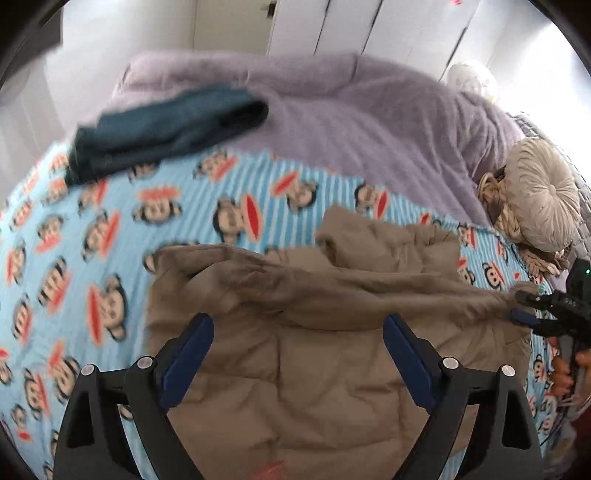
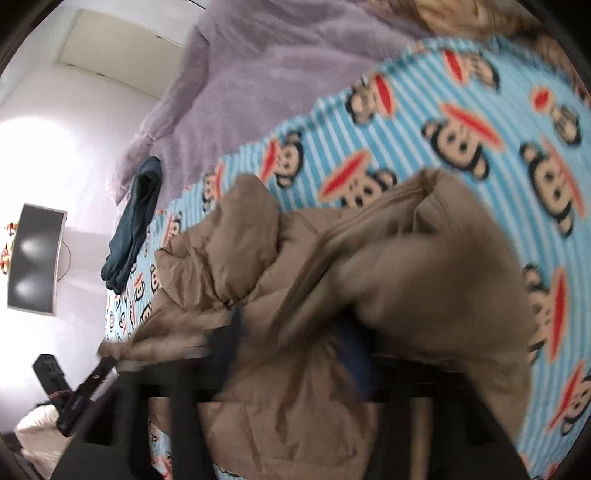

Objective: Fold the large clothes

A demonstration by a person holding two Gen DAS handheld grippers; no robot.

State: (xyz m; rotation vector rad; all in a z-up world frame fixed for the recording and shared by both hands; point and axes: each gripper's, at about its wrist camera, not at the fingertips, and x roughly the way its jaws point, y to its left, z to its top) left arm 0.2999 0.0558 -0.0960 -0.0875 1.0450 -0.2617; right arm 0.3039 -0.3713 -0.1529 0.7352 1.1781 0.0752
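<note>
A tan puffy jacket (image 1: 295, 387) with a fur-trimmed edge lies crumpled on the monkey-print bed sheet (image 1: 92, 240). My left gripper (image 1: 299, 350) hovers over the jacket's body, its blue pads (image 1: 199, 354) wide apart and nothing pressed between them. At the jacket's right end sits my right gripper (image 1: 521, 306), by the fur trim. In the right wrist view the jacket (image 2: 424, 277) drapes over and between the fingers of the right gripper (image 2: 295, 343). Its blue pads (image 2: 236, 332) stand apart, blurred, with loose fabric between them.
A folded teal garment (image 1: 166, 129) rests at the far left of the bed, at the edge of a purple fleece blanket (image 1: 332, 110). A round beige cushion (image 1: 543, 199) lies at the right. White wardrobe doors (image 1: 369, 26) stand behind. A dark monitor (image 2: 35, 258) is off the bed's side.
</note>
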